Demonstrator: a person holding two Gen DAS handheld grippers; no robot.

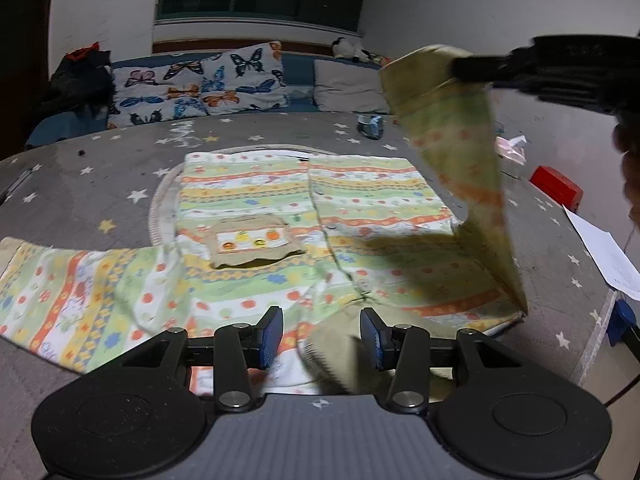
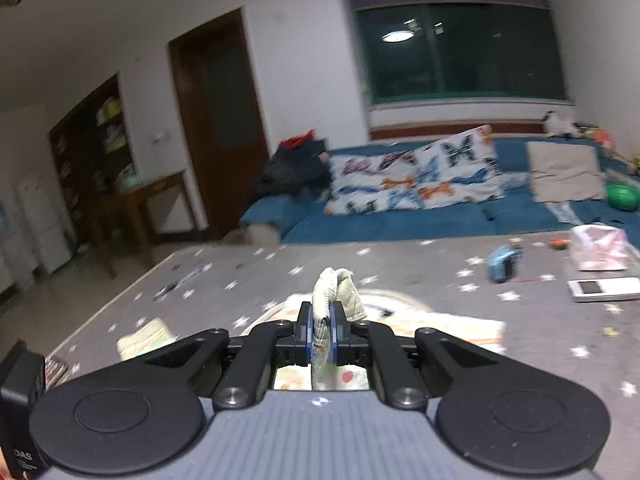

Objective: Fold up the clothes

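The right tool [image 2: 321,334] is seen clamped tight on a sleeve [image 1: 456,152], the ribbed cuff [image 2: 338,292] being pinched between the blue pads [image 2: 308,332] and bunched up above them. In the left wrist view that sleeve is lifted clear of the surface, drawn up into a tall, slanted panel of soft printed cotton. The left tool [image 1: 322,334] is held wide open, nothing being gripped; its blue pads hang over the shirt's olive collar [image 1: 340,356]. The shirt [image 1: 304,216] is laid flat, front up, on a grey star-printed mat [image 1: 100,184], striped in green, orange and white with small flowers. A tan patch pocket [image 1: 250,242] is stitched to the chest. The other sleeve [image 1: 72,292] is spread out flat on the mat.
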